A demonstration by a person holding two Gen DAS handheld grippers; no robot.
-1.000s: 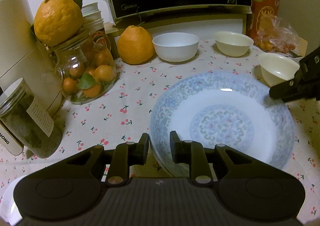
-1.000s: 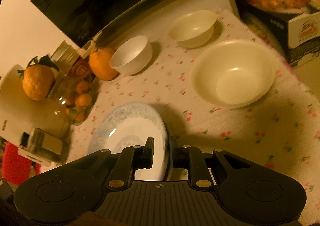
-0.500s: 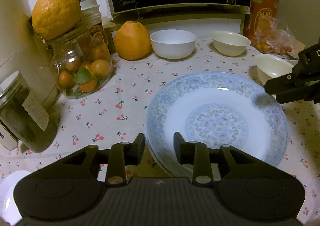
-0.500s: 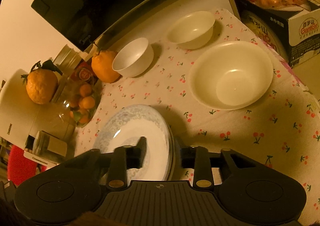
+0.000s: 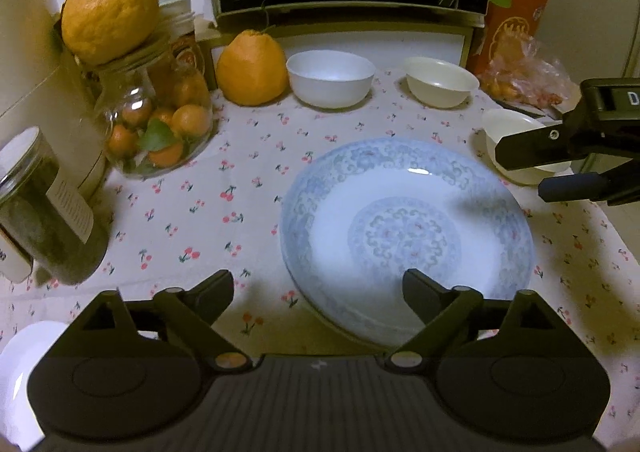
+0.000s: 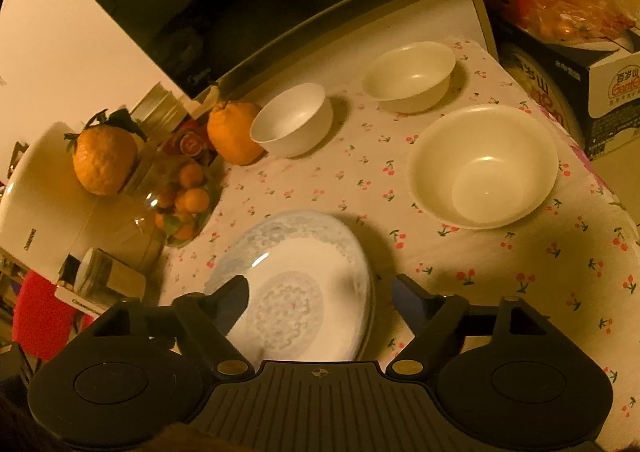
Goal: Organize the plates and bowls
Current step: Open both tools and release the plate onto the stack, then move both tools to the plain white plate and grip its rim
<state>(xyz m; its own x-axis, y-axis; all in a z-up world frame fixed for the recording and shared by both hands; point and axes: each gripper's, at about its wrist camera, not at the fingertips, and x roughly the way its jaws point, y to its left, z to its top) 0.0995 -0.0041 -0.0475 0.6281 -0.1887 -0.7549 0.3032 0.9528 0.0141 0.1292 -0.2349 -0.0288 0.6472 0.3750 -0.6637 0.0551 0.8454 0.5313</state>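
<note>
The round blue-patterned porcelain plate [image 5: 408,228] lies flat on the cherry-print cloth of the surface [image 5: 224,188], on top of another plate whose rim shows beneath it. A second ago both tongs pinched its edges; now the left tongs [image 5: 318,288] stand wide at the plate's near rim, jaws having just opened, gripping nothing. The right tongs [image 6: 320,294] have likewise just spread and straddle the plate's right rim without pressing. Beyond the plate sit a white ceramic bowl [image 5: 330,78] and two cream bowls [image 5: 440,82] [image 6: 484,166].
</note>
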